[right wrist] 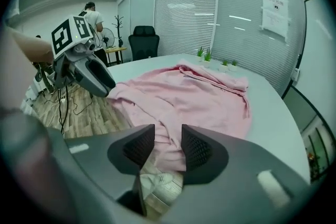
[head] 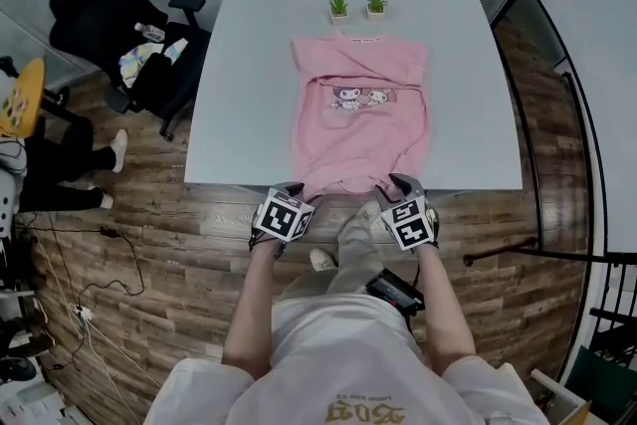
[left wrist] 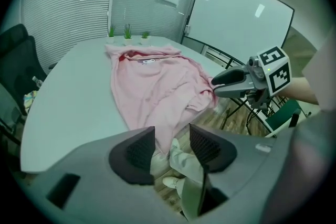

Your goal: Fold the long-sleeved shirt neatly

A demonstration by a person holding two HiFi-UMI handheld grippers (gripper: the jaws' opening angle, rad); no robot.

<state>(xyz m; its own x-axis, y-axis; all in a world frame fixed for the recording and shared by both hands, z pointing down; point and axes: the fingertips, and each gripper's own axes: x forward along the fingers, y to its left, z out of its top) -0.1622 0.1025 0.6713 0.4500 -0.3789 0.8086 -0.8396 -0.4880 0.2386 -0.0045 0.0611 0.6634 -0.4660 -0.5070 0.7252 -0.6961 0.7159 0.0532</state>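
- Long-sleeved shirt (head: 358, 114), pink with a cartoon print, lies face up down the middle of the desk (head: 249, 65). Its collar points toward the far edge and its hem spills over the near edge.
- Both sleeves look drawn in across the body, so the first folds seem made. The cloth is rumpled, and the body is not yet folded up lengthwise.
- Left gripper (head: 291, 188) hangs at the hem's left corner, just off the near edge. Its jaws are parted, with cloth seen past the gap but not pinched.
- Right gripper (head: 396, 182) sits at the hem's right corner, jaws likewise apart. Hem cloth lies between the pads with no squeeze showing.
- To my eye, what is left is to take the hem and carry it toward the collar.
- Four small potted plants (head: 338, 3) line the far edge, and a black office chair (head: 119, 25) stands off the desk's left side.
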